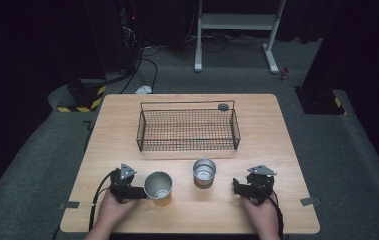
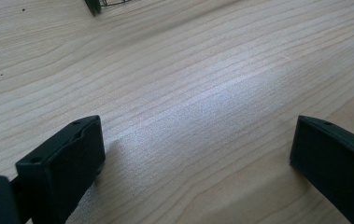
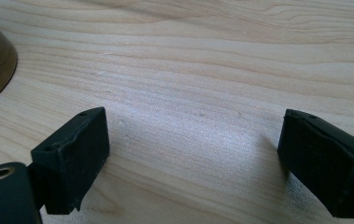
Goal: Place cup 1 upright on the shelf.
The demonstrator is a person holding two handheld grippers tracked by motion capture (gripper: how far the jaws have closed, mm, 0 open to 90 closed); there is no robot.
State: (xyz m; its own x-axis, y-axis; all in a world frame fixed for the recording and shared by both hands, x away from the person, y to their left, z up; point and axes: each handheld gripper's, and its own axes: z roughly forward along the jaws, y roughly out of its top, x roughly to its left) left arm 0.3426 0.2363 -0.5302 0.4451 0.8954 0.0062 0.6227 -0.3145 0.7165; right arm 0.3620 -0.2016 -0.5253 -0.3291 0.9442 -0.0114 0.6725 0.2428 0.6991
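Left tongs [image 1: 138,192] and right tongs [image 1: 238,187] gape empty at the frame's bottom, flanking two steel cups [image 1: 158,185].

Dim room, grey carpet floor [image 1: 327,165], white metal stand [image 1: 237,22], light wooden table [image 1: 272,150].

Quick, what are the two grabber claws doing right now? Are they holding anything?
Left gripper: open, holding nothing; bare table between its jaws.
Right gripper: open, holding nothing; bare table between its jaws too.
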